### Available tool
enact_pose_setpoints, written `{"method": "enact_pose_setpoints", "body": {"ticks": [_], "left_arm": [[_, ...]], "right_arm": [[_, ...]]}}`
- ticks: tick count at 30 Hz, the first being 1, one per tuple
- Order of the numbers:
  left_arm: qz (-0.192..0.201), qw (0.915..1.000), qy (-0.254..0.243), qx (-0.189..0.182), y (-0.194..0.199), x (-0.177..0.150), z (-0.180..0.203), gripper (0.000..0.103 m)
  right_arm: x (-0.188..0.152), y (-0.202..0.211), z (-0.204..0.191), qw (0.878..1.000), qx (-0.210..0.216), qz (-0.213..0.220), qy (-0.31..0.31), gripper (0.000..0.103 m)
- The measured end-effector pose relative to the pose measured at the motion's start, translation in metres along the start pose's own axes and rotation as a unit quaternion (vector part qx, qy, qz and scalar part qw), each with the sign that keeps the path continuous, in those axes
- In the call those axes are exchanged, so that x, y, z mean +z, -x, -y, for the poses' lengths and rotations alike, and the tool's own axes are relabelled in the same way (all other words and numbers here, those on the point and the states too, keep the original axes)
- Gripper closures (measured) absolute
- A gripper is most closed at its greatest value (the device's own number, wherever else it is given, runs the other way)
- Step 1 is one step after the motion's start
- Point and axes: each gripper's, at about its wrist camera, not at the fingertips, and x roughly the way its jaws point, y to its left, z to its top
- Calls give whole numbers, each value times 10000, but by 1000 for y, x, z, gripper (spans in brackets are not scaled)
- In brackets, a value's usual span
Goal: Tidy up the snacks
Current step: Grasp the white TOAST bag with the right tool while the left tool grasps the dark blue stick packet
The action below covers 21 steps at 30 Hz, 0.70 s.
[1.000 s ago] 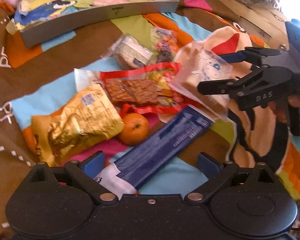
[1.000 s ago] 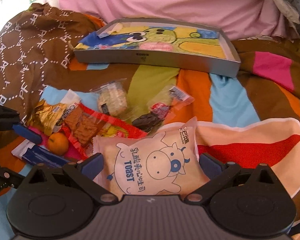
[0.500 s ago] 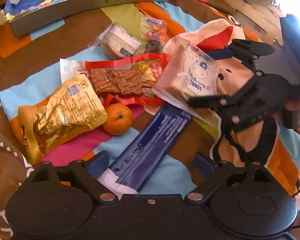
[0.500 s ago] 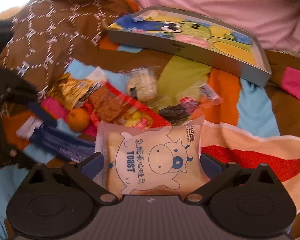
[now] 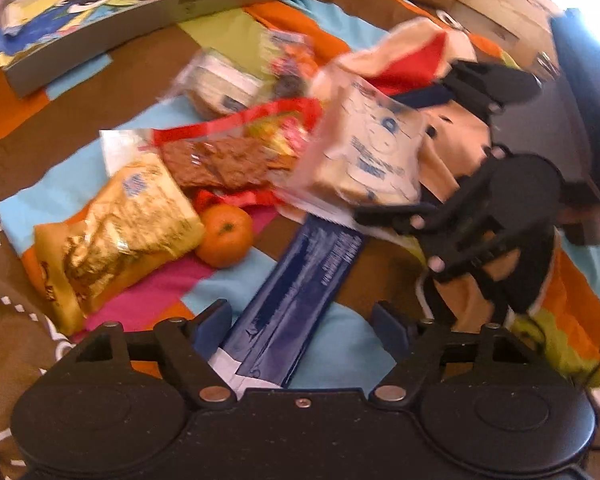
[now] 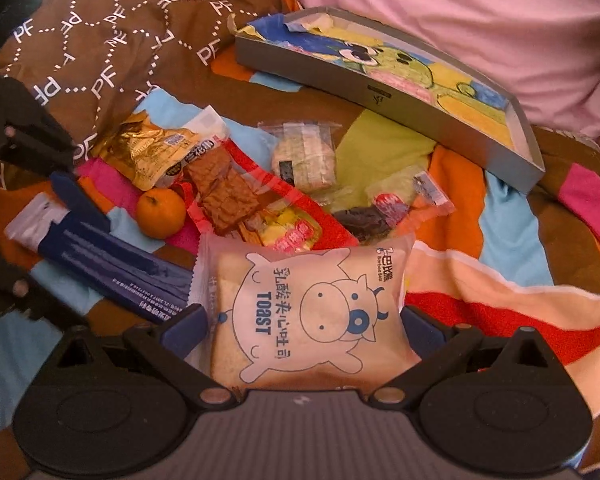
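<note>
Right tool grips the toast packet between its 2 fingers, lifted above the patterned blanket near the snack pile. Left tool stands wide over the blue wrapper; the grey tray lies beyond.

We see our right gripper clamped on the toast packet, near centre. Left of it lies a blue packet; beyond sit an orange, a gold packet and a red-edged wafer pack. Far right rests the grey tray on the patterned blanket.
</note>
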Motion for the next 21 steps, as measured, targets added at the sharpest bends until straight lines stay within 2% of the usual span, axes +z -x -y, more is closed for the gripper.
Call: {"method": "enact_pose_setpoints", "body": {"ticks": [3, 7, 10, 15, 21], "left_arm": [[-96, 9998, -83, 162, -1, -1, 6, 31], [-105, 9996, 225, 135, -1, 1, -3, 37], [-72, 9992, 381, 112, 0, 2, -9, 41], [-31, 9993, 333, 175, 1, 1, -5, 45], [-22, 9990, 416, 148, 4, -1, -4, 56]], "right_arm": [[-1, 3, 2, 9999, 86, -132, 42, 0], [-3, 4, 3, 9996, 192, -141, 136, 0], [-4, 2, -1, 9998, 92, -128, 119, 0], [-3, 1, -6, 9997, -115, -205, -34, 0], [-7, 8, -6, 9994, -257, -138, -205, 5]]}}
